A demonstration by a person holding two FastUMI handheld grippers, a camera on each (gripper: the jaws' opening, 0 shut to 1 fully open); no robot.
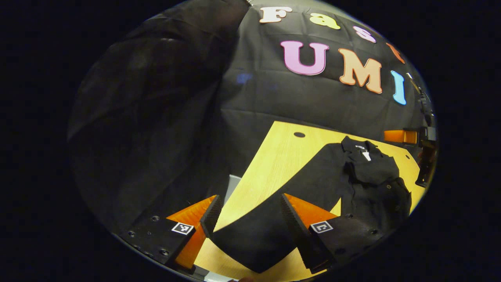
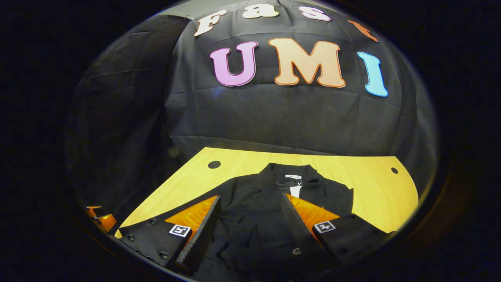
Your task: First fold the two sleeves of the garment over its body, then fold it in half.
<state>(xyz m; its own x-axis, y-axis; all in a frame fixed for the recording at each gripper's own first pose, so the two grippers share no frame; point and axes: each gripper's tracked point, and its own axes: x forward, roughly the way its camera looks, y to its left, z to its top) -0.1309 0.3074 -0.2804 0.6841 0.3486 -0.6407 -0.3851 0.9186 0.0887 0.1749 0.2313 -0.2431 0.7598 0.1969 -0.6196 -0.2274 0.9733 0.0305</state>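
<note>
The black garment (image 2: 270, 211) lay spread on the yellow wooden tabletop (image 2: 364, 188), collar toward the far edge by the black booth wall (image 2: 282, 117), with a white tag (image 2: 295, 190) at the neck. In the right gripper view the right hand-held gripper (image 2: 250, 219) hung over the garment's body with its jaws wide and nothing between the fingers (image 2: 203, 231) but cloth lying flat below; buttons showed down the front. The left gripper view offered the other angle: the left hand-held gripper (image 1: 248, 219) was also wide open, poised over a long dark sleeve (image 1: 258, 235) stretching toward the tabletop's near left corner, whether touching it I could not tell. From there the other sleeve (image 1: 375, 172) appeared already bunched across the chest. At that view's far right edge sat part of the other gripper's rig (image 1: 424, 152), off the tabletop's right edge. Round holes (image 2: 214, 164) marked the tabletop's far corners.
</note>
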